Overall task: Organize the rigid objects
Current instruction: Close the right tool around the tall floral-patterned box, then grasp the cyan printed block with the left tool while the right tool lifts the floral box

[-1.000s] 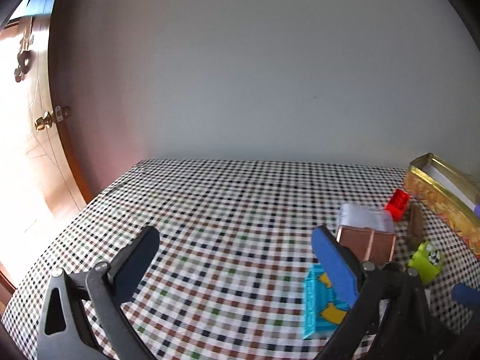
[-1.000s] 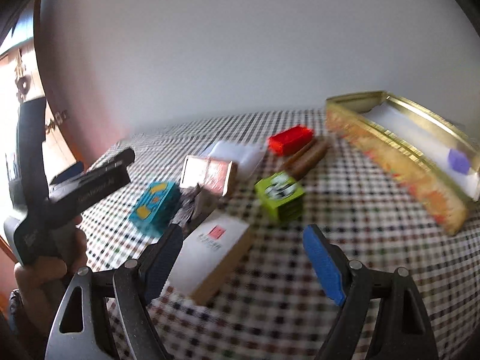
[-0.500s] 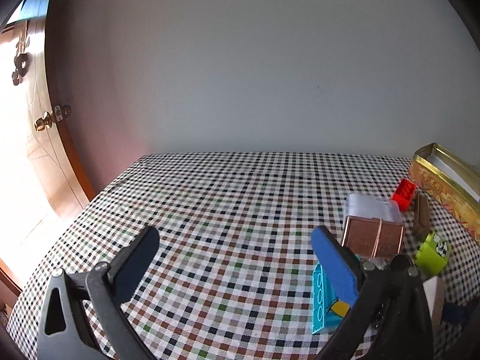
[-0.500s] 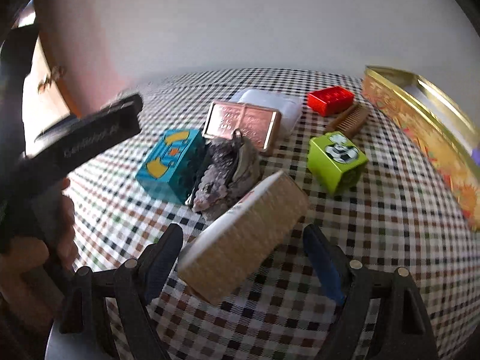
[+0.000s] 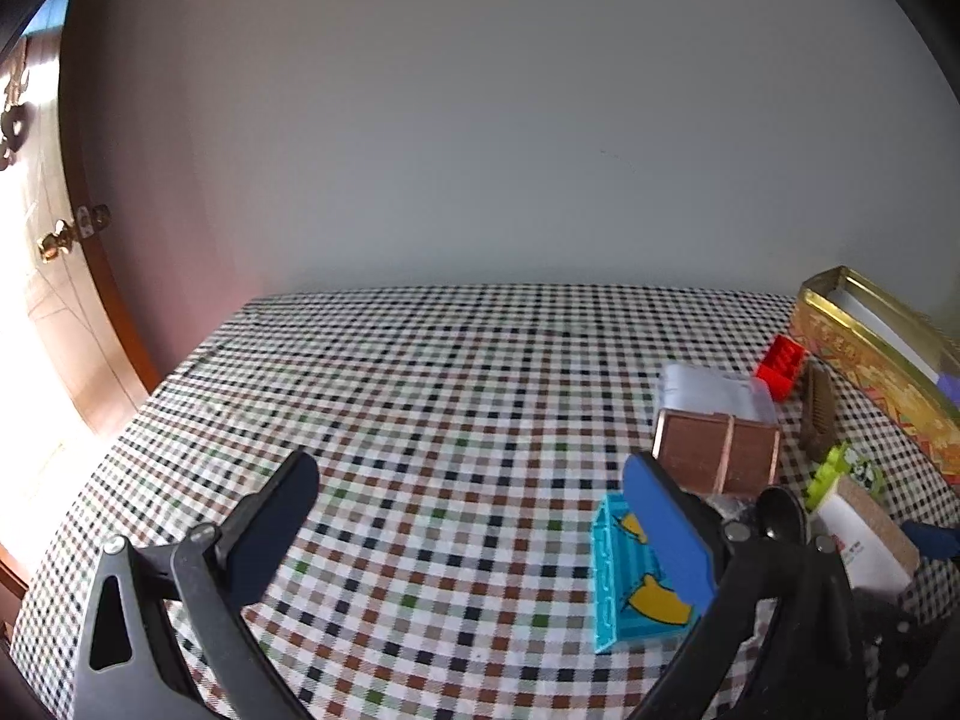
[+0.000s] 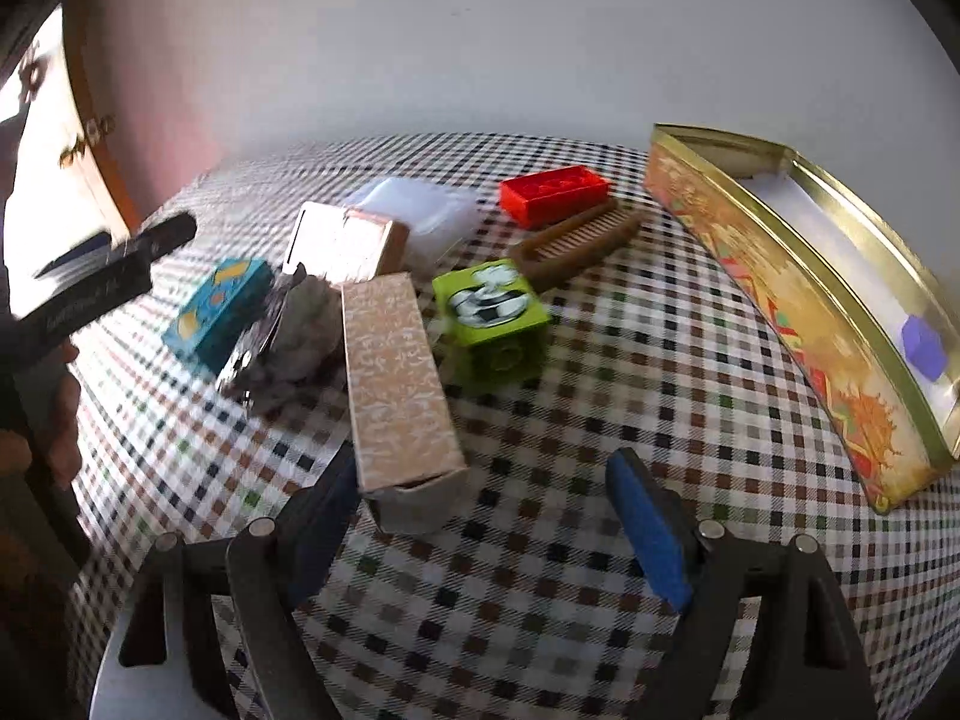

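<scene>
My right gripper [image 6: 486, 516] is open; a tan patterned carton [image 6: 393, 384] lies with its near end between the fingers, against the left one. Behind it lie a green block [image 6: 492, 315], a grey crumpled lump [image 6: 288, 342], a teal block [image 6: 219, 312], a copper box [image 6: 345, 240], a clear case [image 6: 420, 213], a red brick [image 6: 555, 192] and a brown comb [image 6: 576, 240]. A gold tin [image 6: 780, 300] at the right holds a purple cube [image 6: 924, 348]. My left gripper [image 5: 468, 522] is open and empty, with the teal block [image 5: 630, 588] behind its right finger.
The checked tablecloth [image 5: 420, 420] covers the table, which ends at a plain wall. A wooden door [image 5: 54, 300] stands at the left. The left gripper's handle and the hand on it [image 6: 66, 324] show at the left of the right wrist view.
My right gripper has moved in on the tan carton, which has turned from slanted to lengthwise between the fingers. The left gripper has tilted slightly, staying open.
</scene>
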`<state>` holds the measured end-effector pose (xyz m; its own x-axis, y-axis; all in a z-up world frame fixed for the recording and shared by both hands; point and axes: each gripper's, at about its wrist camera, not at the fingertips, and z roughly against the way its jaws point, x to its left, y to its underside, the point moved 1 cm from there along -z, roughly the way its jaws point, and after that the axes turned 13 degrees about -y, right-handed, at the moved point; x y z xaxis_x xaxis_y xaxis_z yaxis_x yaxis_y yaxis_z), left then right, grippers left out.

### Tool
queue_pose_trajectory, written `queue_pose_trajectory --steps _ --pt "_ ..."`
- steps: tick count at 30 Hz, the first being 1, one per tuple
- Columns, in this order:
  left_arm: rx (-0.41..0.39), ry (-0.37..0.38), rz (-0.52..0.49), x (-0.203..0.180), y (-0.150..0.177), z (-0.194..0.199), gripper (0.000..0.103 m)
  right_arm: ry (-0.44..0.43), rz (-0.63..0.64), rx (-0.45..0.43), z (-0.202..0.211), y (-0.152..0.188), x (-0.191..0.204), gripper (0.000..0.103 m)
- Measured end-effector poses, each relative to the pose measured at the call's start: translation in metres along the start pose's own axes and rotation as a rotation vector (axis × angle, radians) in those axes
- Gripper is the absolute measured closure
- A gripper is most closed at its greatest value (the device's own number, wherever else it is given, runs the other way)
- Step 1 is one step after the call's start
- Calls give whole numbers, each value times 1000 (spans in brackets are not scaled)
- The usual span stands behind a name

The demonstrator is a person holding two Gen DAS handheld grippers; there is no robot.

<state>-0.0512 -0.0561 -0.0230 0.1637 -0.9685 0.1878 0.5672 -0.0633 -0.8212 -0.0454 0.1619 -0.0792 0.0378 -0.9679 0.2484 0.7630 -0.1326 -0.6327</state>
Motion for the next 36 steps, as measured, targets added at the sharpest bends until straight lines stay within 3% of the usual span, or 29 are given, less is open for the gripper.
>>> queue_pose_trajectory --steps 8,9,11,13,17,25,27,30,36 --pt "40 55 -32 -9 3 -3 1 -46 55 14 -12 -7 28 22" --pt "38 58 -39 -11 3 -2 1 -60 54 6 -10 -7 30 27" --pt "32 66 -63 -17 3 -1 1 -89 50 -7 -7 -7 30 65" --pt "35 73 -82 -21 4 -1 1 -126 36 -8 -7 -6 29 74" --pt "69 92 -107 -29 4 -6 1 -160 23 -30 0 -5 26 75" --pt "143 158 -113 -39 8 -14 5 -143 26 -190 26 -14 23 75" --pt "146 164 -107 -40 9 -13 12 -150 -4 -207 30 -15 18 75" --pt "132 125 -67 -31 8 -10 23 -159 -41 -219 27 -16 13 75" --pt "186 132 29 -12 10 -20 21 -157 -44 -214 33 -16 15 75"
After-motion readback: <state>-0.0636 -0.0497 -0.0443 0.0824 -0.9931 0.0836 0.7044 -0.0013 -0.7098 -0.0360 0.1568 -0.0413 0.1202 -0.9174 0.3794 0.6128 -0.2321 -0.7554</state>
